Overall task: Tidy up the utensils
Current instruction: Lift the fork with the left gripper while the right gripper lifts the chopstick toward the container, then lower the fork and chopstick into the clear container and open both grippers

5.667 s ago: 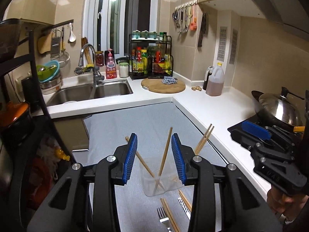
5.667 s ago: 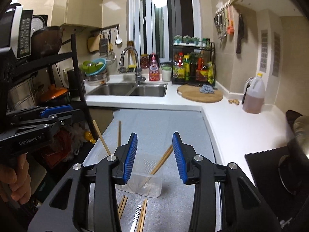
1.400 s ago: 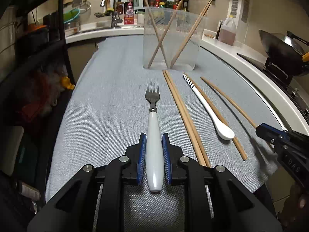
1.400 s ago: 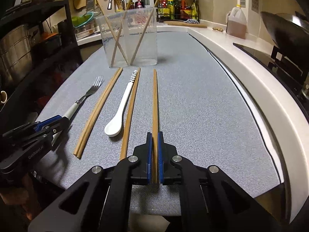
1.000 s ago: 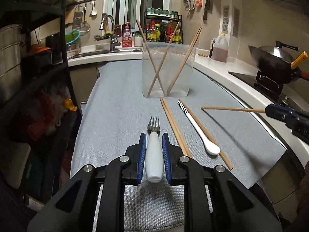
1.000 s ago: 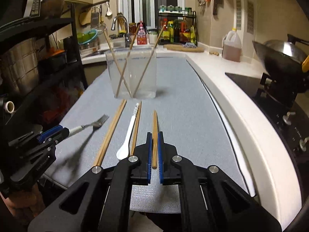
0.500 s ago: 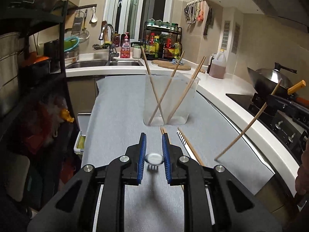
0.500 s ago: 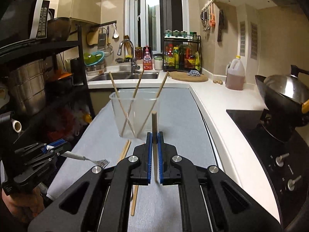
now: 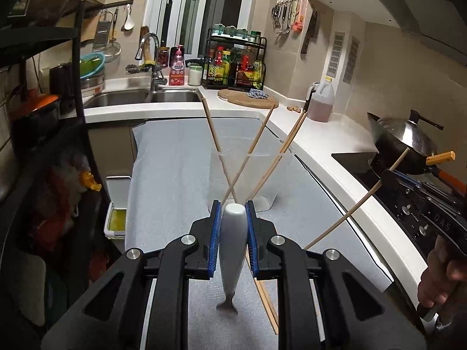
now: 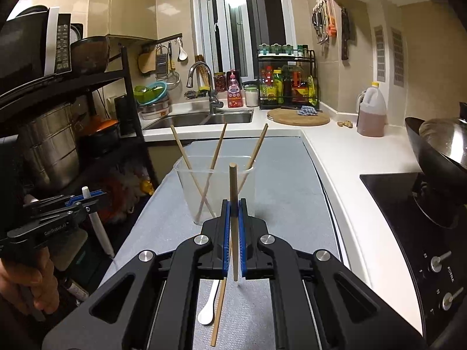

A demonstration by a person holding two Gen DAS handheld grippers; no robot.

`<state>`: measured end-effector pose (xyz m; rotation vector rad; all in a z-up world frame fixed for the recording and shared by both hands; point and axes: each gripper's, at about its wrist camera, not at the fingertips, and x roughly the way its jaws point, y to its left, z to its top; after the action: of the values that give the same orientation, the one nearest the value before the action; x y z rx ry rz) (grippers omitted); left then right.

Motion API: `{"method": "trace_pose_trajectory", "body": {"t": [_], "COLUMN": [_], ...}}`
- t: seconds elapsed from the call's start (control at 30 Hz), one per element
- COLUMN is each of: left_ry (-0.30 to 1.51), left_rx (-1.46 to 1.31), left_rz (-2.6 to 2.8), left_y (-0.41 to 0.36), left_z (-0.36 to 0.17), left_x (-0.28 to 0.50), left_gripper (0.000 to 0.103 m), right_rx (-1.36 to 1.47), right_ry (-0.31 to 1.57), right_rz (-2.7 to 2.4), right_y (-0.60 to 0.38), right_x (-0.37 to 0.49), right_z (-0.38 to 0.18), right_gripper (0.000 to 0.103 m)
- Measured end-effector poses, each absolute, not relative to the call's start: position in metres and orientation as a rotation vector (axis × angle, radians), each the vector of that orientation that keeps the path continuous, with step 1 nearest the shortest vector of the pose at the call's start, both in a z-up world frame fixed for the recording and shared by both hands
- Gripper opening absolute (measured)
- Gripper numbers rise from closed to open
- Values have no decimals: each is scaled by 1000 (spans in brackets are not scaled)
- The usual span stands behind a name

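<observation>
We hold the fork (image 9: pixel 232 250) by its smooth white handle, long axis near vertical, tines down, above the grey-matted counter (image 9: pixel 172 175). The left gripper (image 9: pixel 232 233) jaws clamp it. The right gripper (image 10: pixel 232 233) jaws clamp a wooden chopstick (image 10: pixel 233 195), upright, before the clear container (image 10: pixel 216 186).

We see the right gripper (image 10: pixel 232 213) with jaws clamped on an upright chopstick (image 10: pixel 233 192), before a clear container (image 10: pixel 186 186) holding three chopsticks; a white spoon (image 10: pixel 208 309) lies below.
</observation>
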<state>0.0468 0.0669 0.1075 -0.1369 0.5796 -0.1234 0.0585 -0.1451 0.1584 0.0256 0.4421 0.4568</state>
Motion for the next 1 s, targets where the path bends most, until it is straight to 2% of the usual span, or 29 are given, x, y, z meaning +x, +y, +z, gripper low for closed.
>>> {"method": "trace_pose_trajectory", "body": {"t": [0.33, 0.77, 1.0], "left_ry": [577, 487, 454], "left_rx": [-150, -200, -178], "left_rz": [-129, -152, -125], "left_y": [75, 81, 73], "left_z": [139, 220, 228], "left_x": [81, 145, 186], "left_gripper": [17, 16, 16], "right_rx": [33, 76, 81], "right_ry": [435, 320, 281], "right_rz": [492, 522, 516], "right_y": [-136, -132, -121], "right_x": [78, 123, 155], "right_z": [189, 264, 271], "right_gripper": [6, 6, 6]}}
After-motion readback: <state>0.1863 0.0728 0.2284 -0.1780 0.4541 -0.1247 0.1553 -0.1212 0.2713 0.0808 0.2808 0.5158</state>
